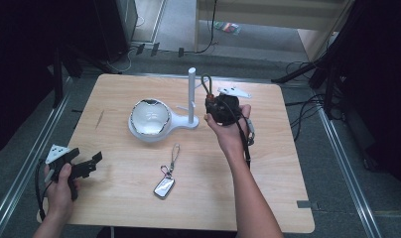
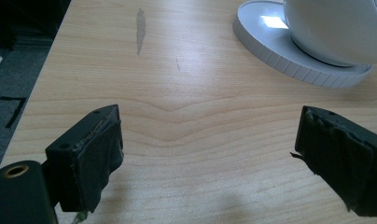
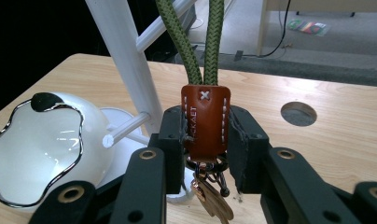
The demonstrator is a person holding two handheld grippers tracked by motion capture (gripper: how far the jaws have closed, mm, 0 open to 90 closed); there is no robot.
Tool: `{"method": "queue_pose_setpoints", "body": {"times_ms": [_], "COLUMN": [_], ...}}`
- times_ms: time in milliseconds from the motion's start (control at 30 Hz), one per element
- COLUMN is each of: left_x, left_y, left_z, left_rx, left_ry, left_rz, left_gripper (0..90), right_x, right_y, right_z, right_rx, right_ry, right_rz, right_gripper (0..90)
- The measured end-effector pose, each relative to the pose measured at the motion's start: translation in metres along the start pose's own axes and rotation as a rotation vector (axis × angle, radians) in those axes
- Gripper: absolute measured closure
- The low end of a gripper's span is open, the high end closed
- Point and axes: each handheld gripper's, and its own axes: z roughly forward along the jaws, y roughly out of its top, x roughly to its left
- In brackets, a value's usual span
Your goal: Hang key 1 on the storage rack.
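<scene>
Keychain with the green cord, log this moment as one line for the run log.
right gripper: shut on keychain, beside stand | left gripper: open, over table | key fob: on table

A recording lab set up around one work counter

A light wooden counter stands on grey carpet between metal floor rails, with black curtains at left and right. Loose cables run across the floor at the far side, near black stand legs and a pale wooden cabinet.

"ACKAET" on leather tab
</scene>
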Motion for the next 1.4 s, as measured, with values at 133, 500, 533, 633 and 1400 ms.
{"method": "queue_pose_setpoints", "body": {"times_ms": [133,500,533,633,1400], "left_x": [0.000,0.000,0.000,0.000,0.000], "left_y": [0.000,0.000,0.000,0.000,0.000], "left_z": [0.000,0.000,0.000,0.000,0.000], "left_rx": [0.000,0.000,0.000,0.001,-0.001], "left_ry": [-0.002,0.002,0.002,0.002,0.003], "left_rz": [0.000,0.001,0.001,0.001,0.002], "left_gripper": [8.0,8.0,8.0,8.0,8.0], "right_x": [-0.001,-0.004,-0.004,-0.005,0.002], "right_y": [0.000,0.000,0.002,0.003,0.000], "right_z": [0.003,0.007,0.006,0.006,0.015], "right_rx": [0.007,0.017,0.013,0.006,0.113], "right_ry": [0.010,0.041,0.044,0.051,0.094], "right_rz": [0.006,0.039,0.043,0.047,0.009], "right_gripper": [70.0,69.9,69.9,69.9,68.9]}}
